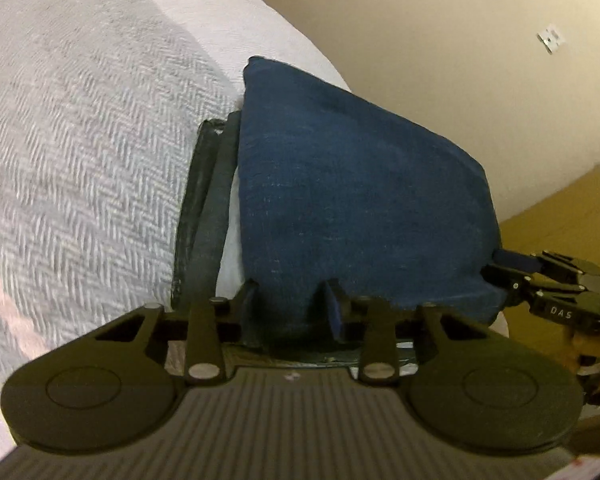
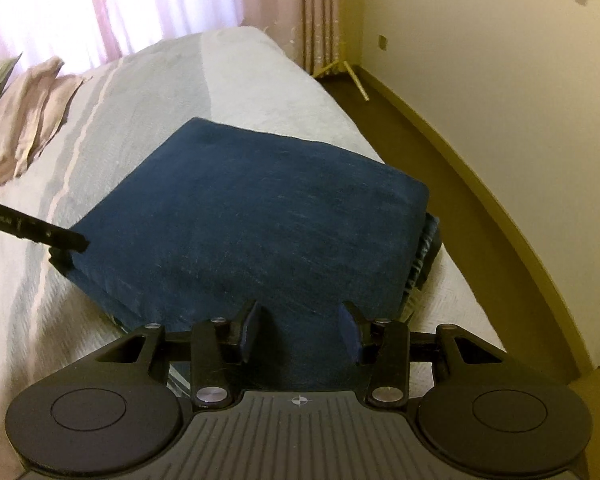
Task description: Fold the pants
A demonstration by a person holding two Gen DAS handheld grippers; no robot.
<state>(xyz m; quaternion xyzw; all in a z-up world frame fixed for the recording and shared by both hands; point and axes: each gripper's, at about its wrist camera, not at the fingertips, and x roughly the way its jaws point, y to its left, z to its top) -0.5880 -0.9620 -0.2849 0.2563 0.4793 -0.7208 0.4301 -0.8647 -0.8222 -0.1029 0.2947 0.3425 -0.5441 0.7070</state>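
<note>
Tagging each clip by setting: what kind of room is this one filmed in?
Most likely a bedroom. The pants lie on a bed with a pale herringbone cover, pillows sit at its far end, and sheer curtains hang behind.

One pair of dark blue pants (image 2: 244,216), two grippers, left (image 1: 292,304) and right (image 2: 300,328), one bed (image 2: 236,64), two pillows (image 2: 28,112).
</note>
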